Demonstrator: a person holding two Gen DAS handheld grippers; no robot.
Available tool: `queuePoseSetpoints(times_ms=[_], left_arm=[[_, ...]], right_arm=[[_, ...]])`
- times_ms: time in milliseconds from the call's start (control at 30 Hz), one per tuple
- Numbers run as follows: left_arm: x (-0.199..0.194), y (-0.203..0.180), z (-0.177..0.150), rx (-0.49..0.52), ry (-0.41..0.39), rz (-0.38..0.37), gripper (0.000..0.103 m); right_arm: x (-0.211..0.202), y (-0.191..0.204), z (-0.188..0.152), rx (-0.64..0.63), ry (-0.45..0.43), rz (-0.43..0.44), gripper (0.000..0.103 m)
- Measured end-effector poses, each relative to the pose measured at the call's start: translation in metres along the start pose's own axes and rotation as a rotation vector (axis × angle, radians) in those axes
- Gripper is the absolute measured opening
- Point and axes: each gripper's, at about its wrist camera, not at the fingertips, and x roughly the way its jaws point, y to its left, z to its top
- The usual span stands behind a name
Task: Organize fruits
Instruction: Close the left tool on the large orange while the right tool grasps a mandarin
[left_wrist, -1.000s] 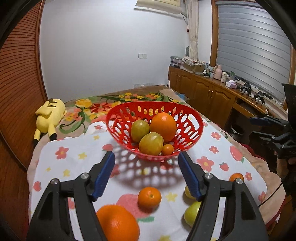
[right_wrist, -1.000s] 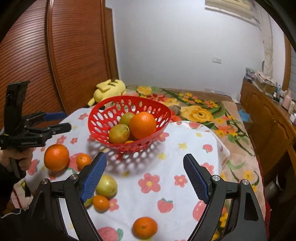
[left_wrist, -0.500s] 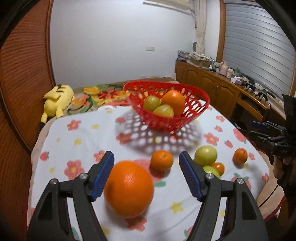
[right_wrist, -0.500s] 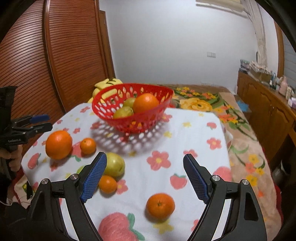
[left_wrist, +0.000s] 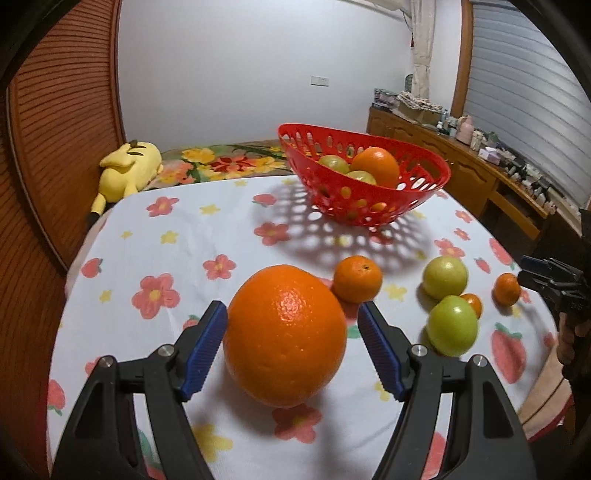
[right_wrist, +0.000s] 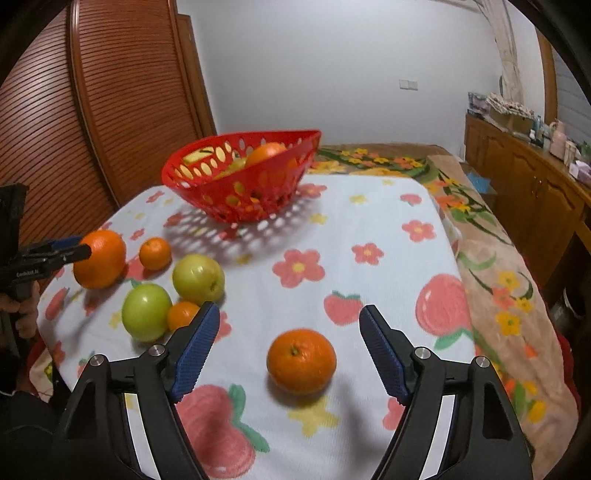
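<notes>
A: Orange peel fills the space between the blue pads of the left gripper (left_wrist: 291, 325). The large orange (left_wrist: 284, 336) is seen resting on the flowered tablecloth (left_wrist: 177, 236), with a narrow gap showing at the right pad; contact at the left pad cannot be told for sure, since the fruit bulges in front of it.

B: So the fingers are released there?

A: They are read as spread, not clenched on the fruit. Just beyond the right fingertip a small mandarin (left_wrist: 357, 278) is seen, and further right of the fingers 2 green fruits (left_wrist: 451, 325) lie close together with a tiny orange one (left_wrist: 473, 303) wedged behind them.

B: And the right gripper (right_wrist: 290, 326)?

A: Its jaws are closing, yet nothing is pressed. A mandarin (right_wrist: 301, 361) is framed between the 2 fingers, well clear of both pads and nearer the right one. Left of the left fingertip the same 2 green fruits (right_wrist: 147, 312) are seen, the tiny orange one touching that finger's outer edge in the picture.

B: Where is the basket?

A: The red basket (right_wrist: 240, 177) is placed well ahead of both sets of fingertips, with 1 orange and some greenish fruit already held inside. A yellow plush toy (left_wrist: 127, 171) is seen beyond the cloth's far left edge.
</notes>
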Motion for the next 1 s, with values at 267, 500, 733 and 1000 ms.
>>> queuePoseSetpoints(times_ms=[267,500,733,1000], left_arm=[[0.014,0.01,-0.006,-0.014,-0.004,0.065,0.079],[0.021,0.017,-0.008,-0.026,0.008,0.077,0.081],[0.032,0.02,-0.01,-0.051,0.042,0.03,0.081],[0.037,0.018,-0.012,-0.051,0.054,0.017,0.081]], right_arm=[[0.012,-0.002,-0.012,0.005,0.029,-0.016,0.075],[0.02,-0.002,-0.018,0.003,0.061,-0.028,0.075],[0.025,-0.005,-0.021,0.008,0.084,-0.043,0.067],[0.027,-0.002,-0.019,0.004,0.099,-0.054,0.047]])
